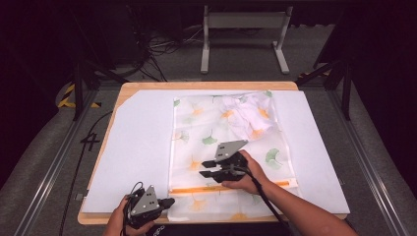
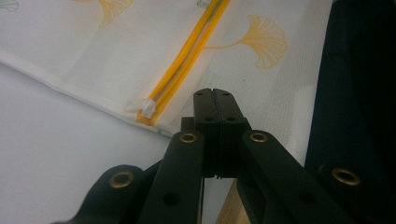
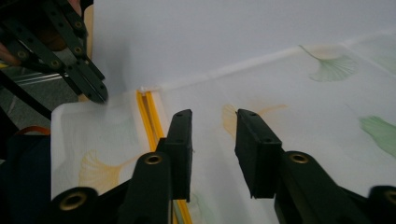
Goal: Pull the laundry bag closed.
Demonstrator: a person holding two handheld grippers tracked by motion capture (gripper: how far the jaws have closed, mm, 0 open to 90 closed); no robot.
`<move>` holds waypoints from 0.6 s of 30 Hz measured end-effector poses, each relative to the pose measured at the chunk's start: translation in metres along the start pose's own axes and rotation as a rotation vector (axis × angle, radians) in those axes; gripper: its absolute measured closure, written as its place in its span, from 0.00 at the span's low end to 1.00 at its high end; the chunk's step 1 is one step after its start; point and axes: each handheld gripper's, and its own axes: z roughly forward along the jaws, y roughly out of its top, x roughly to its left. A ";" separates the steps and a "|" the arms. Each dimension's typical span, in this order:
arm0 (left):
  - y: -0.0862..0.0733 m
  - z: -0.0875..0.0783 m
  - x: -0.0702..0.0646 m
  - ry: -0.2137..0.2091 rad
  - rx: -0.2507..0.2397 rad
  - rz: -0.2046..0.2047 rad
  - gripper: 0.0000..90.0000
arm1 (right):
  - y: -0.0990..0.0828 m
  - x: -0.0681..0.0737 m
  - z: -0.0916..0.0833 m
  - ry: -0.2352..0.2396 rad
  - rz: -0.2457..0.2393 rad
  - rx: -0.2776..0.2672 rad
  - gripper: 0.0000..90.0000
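A white mesh laundry bag (image 1: pixel 221 132) printed with ginkgo leaves lies flat on the white sheet (image 1: pixel 137 147). An orange zipper (image 1: pixel 255 186) runs across its near end, and something white is crumpled up inside at the far right (image 1: pixel 248 115). My left gripper (image 1: pixel 168 201) sits at the bag's near left corner, its jaws shut on the fabric edge (image 2: pixel 261 116) just beside the zipper's end (image 2: pixel 147 108). My right gripper (image 1: pixel 206 168) hovers over the bag above the zipper (image 3: pixel 148 116), jaws apart with nothing between them. The left gripper (image 3: pixel 100 95) also appears in the right gripper view, pinching the corner.
The sheet covers a wooden table (image 1: pixel 123 88), whose front edge lies just below the bag. Aluminium rails (image 1: pixel 54 162) flank the table on both sides. A metal stand (image 1: pixel 243 22) and cables are on the floor behind.
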 end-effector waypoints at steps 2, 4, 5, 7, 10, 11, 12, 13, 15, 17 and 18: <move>-0.001 0.003 0.001 -0.009 0.013 -0.003 1.00 | 0.007 0.003 0.015 0.023 -0.021 0.009 0.82; -0.002 0.005 0.001 -0.013 0.013 -0.002 1.00 | 0.013 0.006 0.031 0.047 -0.035 0.018 0.85; -0.002 0.005 0.002 -0.013 0.015 -0.004 1.00 | 0.016 0.008 0.038 0.057 -0.040 0.024 0.87; -0.002 0.006 0.001 -0.010 0.014 0.001 1.00 | 0.021 0.013 0.051 0.068 -0.058 0.029 0.91; -0.001 0.007 0.003 -0.018 0.014 -0.005 1.00 | 0.027 0.020 0.066 0.092 -0.088 0.034 0.93; -0.002 0.007 0.003 -0.021 0.011 -0.010 1.00 | 0.029 0.022 0.071 0.103 -0.091 0.039 0.93; -0.002 0.007 0.003 -0.024 0.010 -0.009 1.00 | 0.030 0.024 0.076 0.109 -0.094 0.045 0.93; -0.002 0.007 0.004 -0.026 0.011 -0.010 1.00 | 0.031 0.026 0.081 0.108 -0.101 0.056 0.93; -0.002 0.007 0.004 -0.029 0.013 -0.014 1.00 | 0.032 0.029 0.089 0.116 -0.106 0.069 0.93; -0.003 0.007 0.005 -0.033 0.013 -0.019 1.00 | 0.032 0.032 0.096 0.115 -0.110 0.083 0.92; -0.003 0.007 0.005 -0.032 0.015 -0.018 1.00 | 0.032 0.033 0.099 0.100 -0.109 0.096 0.92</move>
